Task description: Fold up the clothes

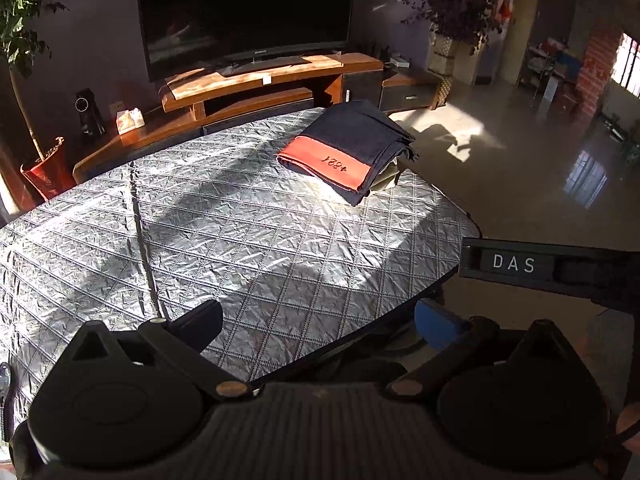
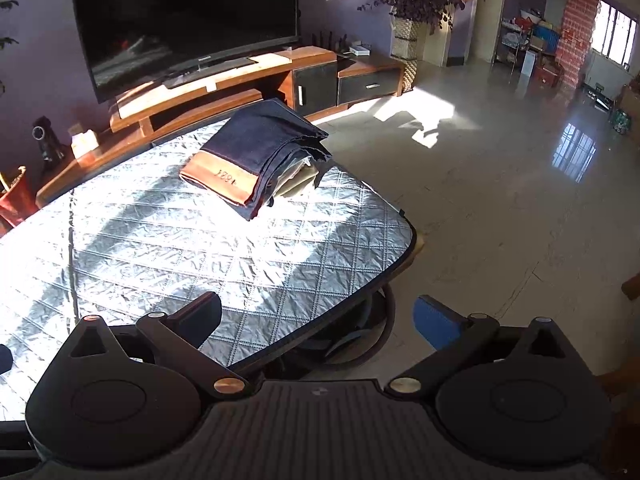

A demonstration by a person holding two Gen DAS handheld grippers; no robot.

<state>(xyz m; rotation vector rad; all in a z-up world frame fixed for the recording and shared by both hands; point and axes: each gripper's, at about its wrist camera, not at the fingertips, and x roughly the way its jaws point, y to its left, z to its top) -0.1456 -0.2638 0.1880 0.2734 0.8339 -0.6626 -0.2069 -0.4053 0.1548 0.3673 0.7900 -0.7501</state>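
The folded dark navy garment with its red-orange band lies at about one o'clock on the quilted silver table cover, near the far right edge, stacked on a paler folded piece that peeks out beneath it. It looks like soft, fairly heavy cloth in several layers — limp, not slippery on the quilting, and likely to sag or slide apart if lifted by one edge. My judgement is that the best hold is on the thick folded edge at its five o'clock side, pinching all layers together, or one corner per gripper. The left gripper hangs over the near table edge at six o'clock, fingers spread wide and holding nothing; the right gripper is likewise released and empty, well apart from the stack. What kind of garment it is cannot be told, nor how many layers it has. The pale piece below is mostly covered, and the embroidered characters on the band read upside down. The table's left side runs out of view — any further clothes there would be unseen.
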